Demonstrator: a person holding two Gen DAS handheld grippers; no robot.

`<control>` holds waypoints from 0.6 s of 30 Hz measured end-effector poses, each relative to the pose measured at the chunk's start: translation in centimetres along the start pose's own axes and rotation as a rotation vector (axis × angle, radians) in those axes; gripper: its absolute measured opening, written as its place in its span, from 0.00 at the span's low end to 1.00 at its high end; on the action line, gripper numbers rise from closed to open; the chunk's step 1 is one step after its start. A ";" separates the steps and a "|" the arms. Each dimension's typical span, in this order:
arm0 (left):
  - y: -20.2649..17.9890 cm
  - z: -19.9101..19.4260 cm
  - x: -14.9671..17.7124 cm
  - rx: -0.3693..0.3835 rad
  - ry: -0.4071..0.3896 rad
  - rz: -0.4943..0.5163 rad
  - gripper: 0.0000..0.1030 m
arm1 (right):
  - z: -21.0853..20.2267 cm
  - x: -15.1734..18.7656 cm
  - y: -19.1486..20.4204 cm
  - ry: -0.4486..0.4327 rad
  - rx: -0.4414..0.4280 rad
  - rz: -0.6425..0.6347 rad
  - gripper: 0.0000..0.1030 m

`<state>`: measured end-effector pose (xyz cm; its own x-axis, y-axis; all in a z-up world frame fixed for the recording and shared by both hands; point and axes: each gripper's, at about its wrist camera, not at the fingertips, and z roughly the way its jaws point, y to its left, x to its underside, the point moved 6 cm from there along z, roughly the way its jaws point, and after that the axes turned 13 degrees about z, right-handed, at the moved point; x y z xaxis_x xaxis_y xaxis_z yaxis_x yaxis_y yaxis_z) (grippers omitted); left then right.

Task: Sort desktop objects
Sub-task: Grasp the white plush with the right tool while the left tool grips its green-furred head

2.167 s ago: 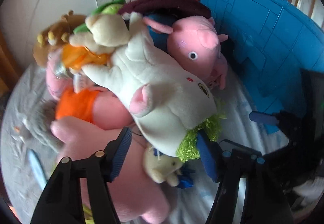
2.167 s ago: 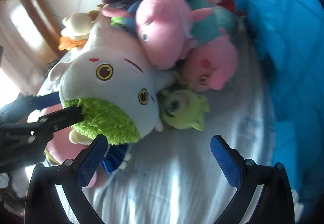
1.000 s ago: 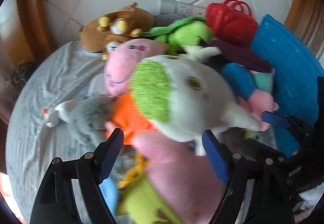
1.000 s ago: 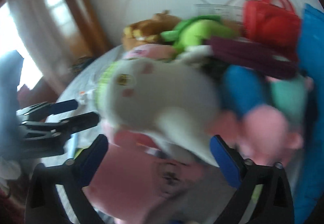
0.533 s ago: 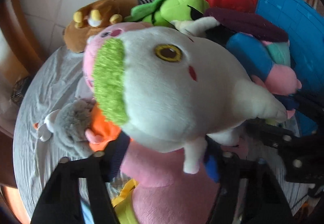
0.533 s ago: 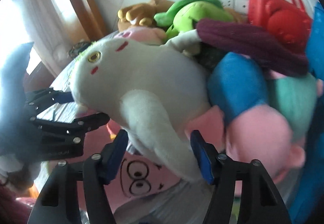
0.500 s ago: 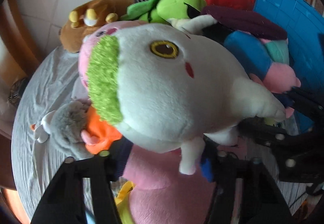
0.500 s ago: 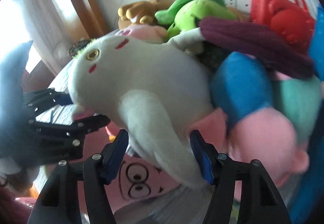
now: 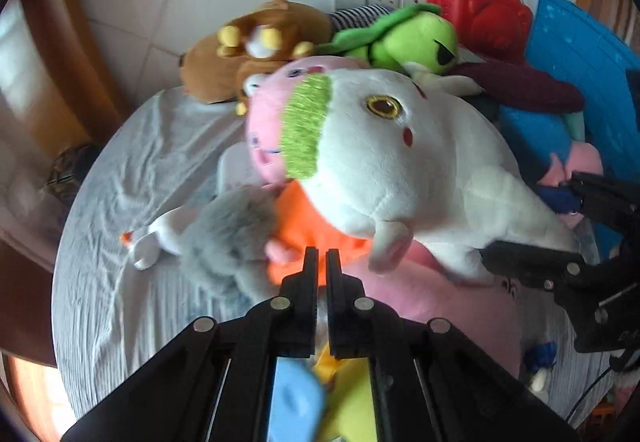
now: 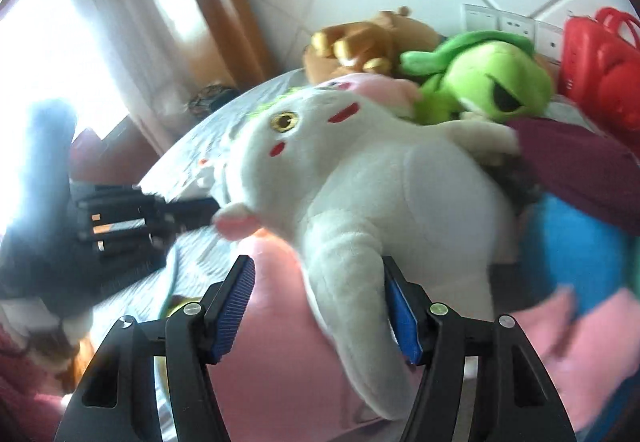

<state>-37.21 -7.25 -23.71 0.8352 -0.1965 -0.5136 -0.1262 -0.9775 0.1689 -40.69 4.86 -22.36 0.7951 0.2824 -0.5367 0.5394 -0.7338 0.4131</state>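
Note:
A big white plush with a green fringe and yellow eyes (image 9: 392,170) hangs over the pile of toys; it also shows in the right wrist view (image 10: 360,194). My right gripper (image 10: 320,302) is shut on its white tail end, blue pads on both sides. My left gripper (image 9: 322,262) is shut and empty, its fingers together just below the plush and in front of the orange toy (image 9: 308,230). The right gripper shows at the right edge of the left wrist view (image 9: 560,234).
Around it lie a pink plush (image 9: 440,306), a grey plush (image 9: 228,234), a brown bear (image 9: 256,46), a green frog (image 9: 412,38), a red bag (image 9: 484,14) and a blue crate (image 9: 588,70). Grey cloth (image 9: 132,170) covers the left of the table.
My left gripper has let go of the white plush and closed empty below it. My right gripper still holds the plush by its tail.

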 end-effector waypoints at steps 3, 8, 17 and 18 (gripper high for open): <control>0.7 -1.4 1.1 0.005 0.000 0.006 0.03 | -0.8 1.4 2.0 0.002 -0.043 -0.010 0.62; -0.3 -3.0 0.8 0.035 -0.030 0.049 0.12 | -2.5 2.4 0.9 -0.036 0.006 0.080 0.81; -3.6 -5.4 -0.1 0.050 -0.090 0.093 0.78 | -12.4 2.5 -2.9 -0.265 0.194 0.168 1.00; -3.7 -5.4 -0.1 0.043 -0.081 0.093 0.78 | -13.7 2.4 -3.0 -0.309 0.221 0.161 1.00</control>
<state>-33.96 -3.25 -19.74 0.7729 -0.2904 -0.5642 -0.2255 -0.9568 0.1835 -36.58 16.18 -14.77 0.7255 -0.0216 -0.6878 0.3152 -0.8781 0.3600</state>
